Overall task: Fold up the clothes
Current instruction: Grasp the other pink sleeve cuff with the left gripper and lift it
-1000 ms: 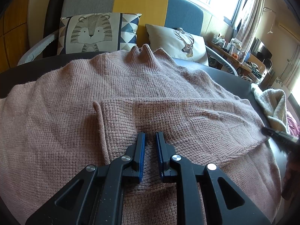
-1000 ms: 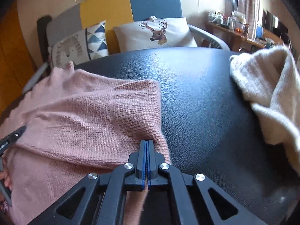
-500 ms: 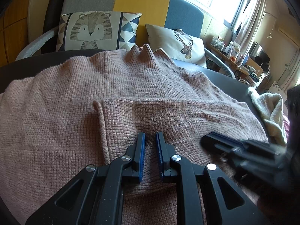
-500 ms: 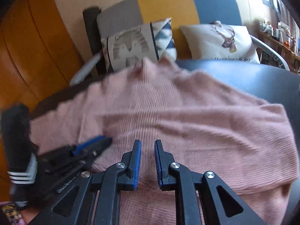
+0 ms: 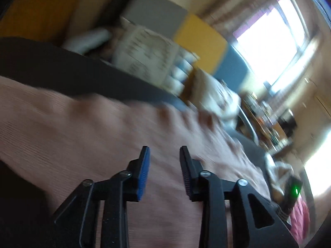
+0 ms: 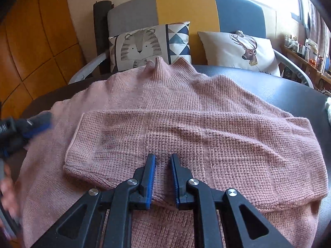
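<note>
Pink sweater point(image 6: 186, 107) flat on dark surface point(image 6: 279, 86), sleeve point(image 6: 186, 140) folded across. Right tool point(image 6: 162, 161) slightly open above sleeve, gripping nothing. Left tool point(image 5: 163, 153) opening over sweater, empty.

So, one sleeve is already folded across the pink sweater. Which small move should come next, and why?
Probably take the left hand-held gripper to the other sleeve and grasp it, to fold it across too. That sleeve lies spread out at the pink sweater's left side, while the folded sleeve lies flat. The left jaws are opening with nothing between them, already near it.
</note>
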`<state>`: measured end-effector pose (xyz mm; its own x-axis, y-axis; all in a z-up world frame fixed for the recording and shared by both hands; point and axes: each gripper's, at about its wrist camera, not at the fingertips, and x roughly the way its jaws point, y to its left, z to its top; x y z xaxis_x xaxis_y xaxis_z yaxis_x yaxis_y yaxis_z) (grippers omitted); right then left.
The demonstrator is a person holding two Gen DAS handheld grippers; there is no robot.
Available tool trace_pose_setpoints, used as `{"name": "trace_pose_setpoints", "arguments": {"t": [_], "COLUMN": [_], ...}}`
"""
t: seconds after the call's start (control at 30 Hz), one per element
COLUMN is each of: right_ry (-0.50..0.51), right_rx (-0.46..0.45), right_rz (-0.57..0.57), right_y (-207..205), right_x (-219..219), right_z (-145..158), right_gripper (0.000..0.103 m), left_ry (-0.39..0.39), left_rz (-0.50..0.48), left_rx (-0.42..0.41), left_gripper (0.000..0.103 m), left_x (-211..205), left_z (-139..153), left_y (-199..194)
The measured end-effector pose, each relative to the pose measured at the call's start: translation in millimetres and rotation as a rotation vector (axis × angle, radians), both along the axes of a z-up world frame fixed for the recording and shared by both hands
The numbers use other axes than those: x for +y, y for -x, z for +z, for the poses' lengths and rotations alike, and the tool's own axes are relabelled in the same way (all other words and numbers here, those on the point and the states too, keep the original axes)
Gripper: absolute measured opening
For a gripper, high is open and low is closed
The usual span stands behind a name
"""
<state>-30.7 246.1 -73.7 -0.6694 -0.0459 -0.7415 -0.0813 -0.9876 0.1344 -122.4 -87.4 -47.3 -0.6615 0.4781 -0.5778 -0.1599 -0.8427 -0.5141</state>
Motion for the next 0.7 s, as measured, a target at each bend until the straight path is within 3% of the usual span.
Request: {"name": "trace_pose_setpoints", "arguments": {"t": [0.17,0.27,0.4,0.63,0.7], "right_ry": [0.009,0.007,0.012,0.000,-0.002], "right_rx": [0.002,0.002,0.004,0.005,0.004], "right_rz": [-0.001,-0.001,-0.001,-0.003,-0.003], "right_y": [-1,0,0,0,-1], "right_x": [1,2,1,1,1], "right_z": [0,0,0,0,1], "right_gripper": [0.014,0.014,0.014,0.014,0.014], "left_ry": [0.037,0.074,0.075,0.027,-0.029], "left_rz": [0.281,0.442,0.592,0.669,0.664], "left_rx": [-0.024,-0.057,-0.125,-0.172,-0.175], "left_gripper": [0.040,0.052,0.053,0.053,0.053], "left_x": [-115,-177,-241,-290,-293], "left_z": [0,-7,-22,-40,-46], "left_y": [9,8,3,7,9]}}
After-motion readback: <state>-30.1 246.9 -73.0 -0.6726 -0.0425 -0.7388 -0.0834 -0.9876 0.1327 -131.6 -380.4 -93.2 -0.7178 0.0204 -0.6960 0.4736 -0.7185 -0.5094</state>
